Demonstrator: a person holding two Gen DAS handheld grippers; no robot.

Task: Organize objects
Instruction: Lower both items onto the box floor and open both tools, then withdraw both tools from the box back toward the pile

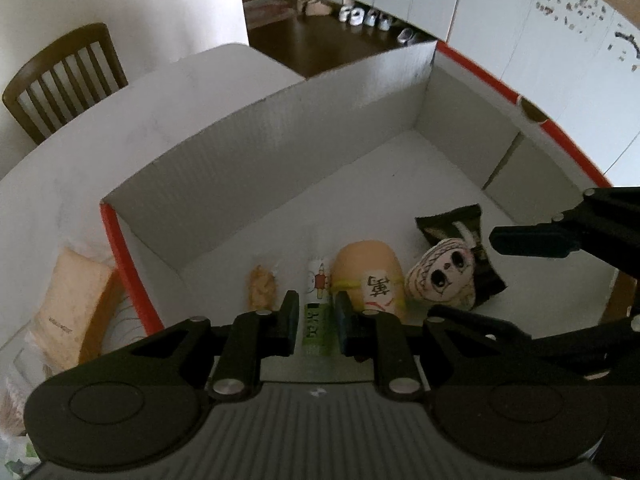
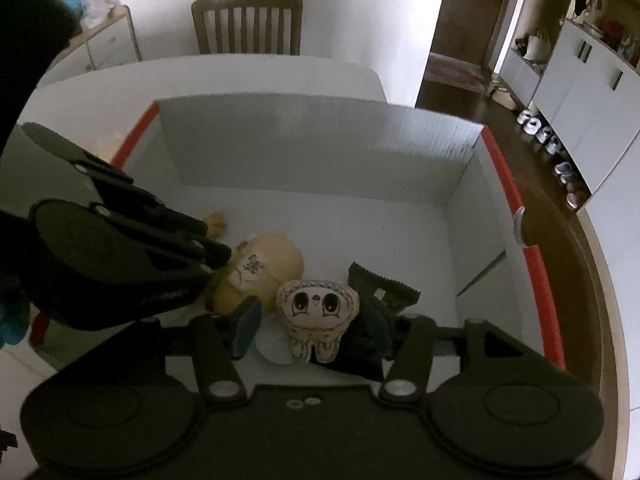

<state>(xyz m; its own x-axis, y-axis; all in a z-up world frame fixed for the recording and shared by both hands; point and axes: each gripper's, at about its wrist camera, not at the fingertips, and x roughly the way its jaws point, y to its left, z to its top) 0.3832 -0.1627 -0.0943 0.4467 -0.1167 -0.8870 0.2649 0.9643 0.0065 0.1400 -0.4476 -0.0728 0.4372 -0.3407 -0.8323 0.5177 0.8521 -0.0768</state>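
The left gripper clamps 1 green-and-white tube, long axis pointing toward 12 o'clock, inside the box. The right gripper stands open around 1 plush face, apparently untouched.

A brown chair stands behind the white bench, shoes sit in a row on the dark floor by white cupboards, and a small drawer unit stands near the wall.
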